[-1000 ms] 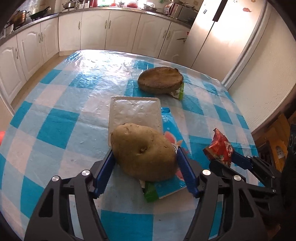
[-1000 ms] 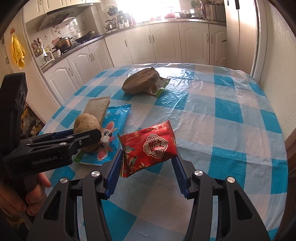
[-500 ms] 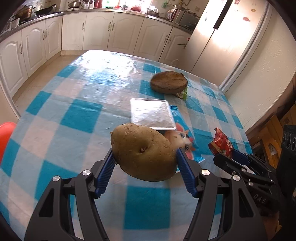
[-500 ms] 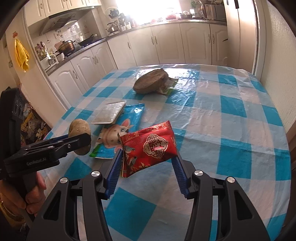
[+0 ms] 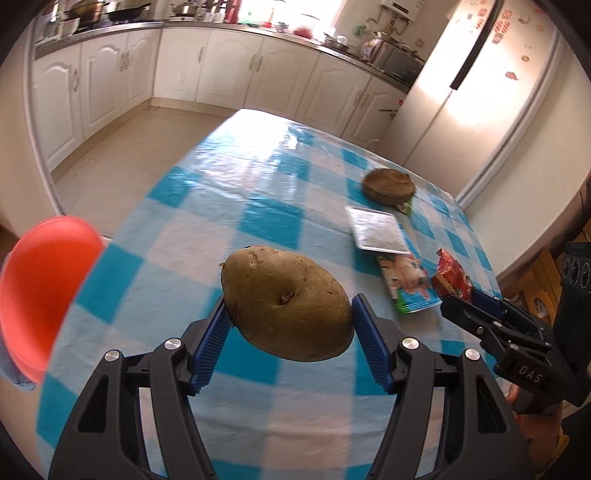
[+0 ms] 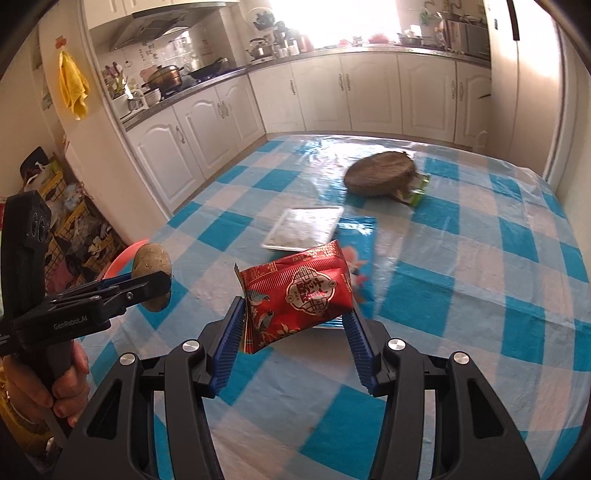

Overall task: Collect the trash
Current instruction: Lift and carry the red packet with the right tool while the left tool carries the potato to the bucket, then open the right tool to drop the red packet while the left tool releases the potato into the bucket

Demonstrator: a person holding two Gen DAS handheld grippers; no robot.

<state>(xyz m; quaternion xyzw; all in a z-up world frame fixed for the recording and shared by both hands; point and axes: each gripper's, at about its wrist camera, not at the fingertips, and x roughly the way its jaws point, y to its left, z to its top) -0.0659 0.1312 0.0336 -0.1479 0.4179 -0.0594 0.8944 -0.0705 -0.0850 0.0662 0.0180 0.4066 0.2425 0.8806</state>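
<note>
Evidently both loads are bound for the red bin (image 5: 44, 295) off the surface's left edge — left gripper (image 5: 290, 325) clamps the potato (image 5: 286, 301) aloft, right gripper (image 6: 293, 328) pinches the red wrapper (image 6: 299, 291).

White cabinets (image 6: 369, 96) are seen beyond the checked worktop (image 6: 461, 258); sunlight is thrown from the window (image 6: 354, 14).

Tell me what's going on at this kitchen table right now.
A person is clearing trash with two tools. The left hand-held gripper is shut on a potato, held in the air near a red bin at the table's edge. The right hand-held gripper is shut on a red snack packet. A white tray, a blue wrapper and a round brown item lie on the checked tablecloth.
</note>
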